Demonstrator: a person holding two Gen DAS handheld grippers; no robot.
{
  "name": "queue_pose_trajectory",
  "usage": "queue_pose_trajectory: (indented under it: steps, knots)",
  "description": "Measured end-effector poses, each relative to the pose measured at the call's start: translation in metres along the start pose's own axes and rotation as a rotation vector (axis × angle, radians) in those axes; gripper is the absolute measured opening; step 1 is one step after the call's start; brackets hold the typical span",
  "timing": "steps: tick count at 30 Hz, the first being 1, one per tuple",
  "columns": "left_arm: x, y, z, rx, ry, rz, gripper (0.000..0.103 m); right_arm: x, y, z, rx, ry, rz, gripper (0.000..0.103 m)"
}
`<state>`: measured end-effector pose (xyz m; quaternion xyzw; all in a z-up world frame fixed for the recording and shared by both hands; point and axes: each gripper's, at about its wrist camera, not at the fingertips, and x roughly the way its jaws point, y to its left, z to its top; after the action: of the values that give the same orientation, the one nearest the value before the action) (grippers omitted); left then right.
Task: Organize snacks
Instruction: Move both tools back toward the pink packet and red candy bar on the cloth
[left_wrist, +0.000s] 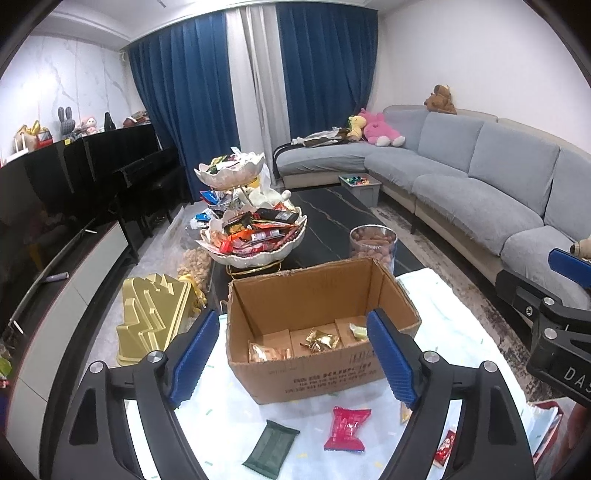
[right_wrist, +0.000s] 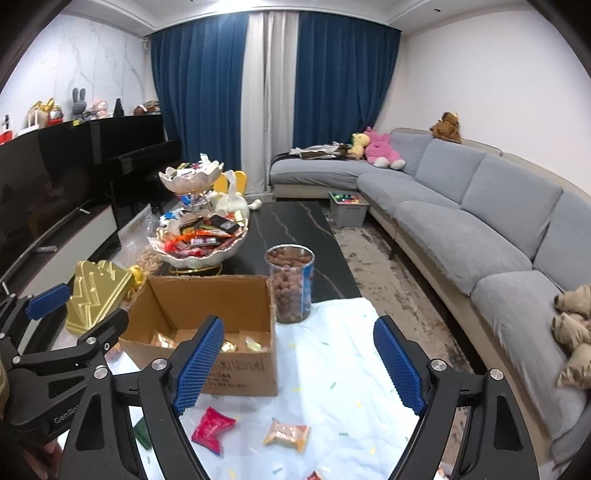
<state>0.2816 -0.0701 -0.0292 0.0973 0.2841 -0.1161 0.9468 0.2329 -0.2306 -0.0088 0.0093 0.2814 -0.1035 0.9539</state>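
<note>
Both grippers, left (left_wrist: 293, 360) and right (right_wrist: 299, 363), hover with fingers released, grasping nothing. Cardboard box (left_wrist: 314, 306) on the bench holds gold-wrapped snacks (left_wrist: 320, 339); red packet (left_wrist: 347, 428) lies before it.

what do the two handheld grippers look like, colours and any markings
Both match. The left gripper and right gripper have black angular frames with triangular cut-outs and round silver bolts at the pivots. The jaws carry blue pads: ribbed on the left, with a fine grid texture on the right. White lettering shows on each body as seen from the other's camera, only partly readable. No cables or sleeves are visible.
</note>
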Motion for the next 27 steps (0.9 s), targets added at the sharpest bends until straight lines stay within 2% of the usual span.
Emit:
queue_pose_trajectory:
  steps: [8, 12, 18, 27]
  knots:
    - [-0.009, -0.007, -0.013, 0.037, -0.024, -0.022, 0.089, -0.01, -0.01, -0.021, 0.054, 0.019, -0.053, 0.084]
    - [-0.006, -0.011, -0.02, 0.057, -0.015, -0.042, 0.09, -0.013, -0.015, -0.032, 0.086, 0.035, -0.083, 0.089]
    - [0.001, -0.015, -0.035, 0.083, 0.013, -0.076, 0.091, -0.017, -0.021, -0.049, 0.13, 0.044, -0.143, 0.09]
    - [0.01, -0.017, -0.056, 0.073, 0.019, -0.122, 0.095, -0.027, -0.02, -0.069, 0.163, 0.01, -0.226, 0.09]
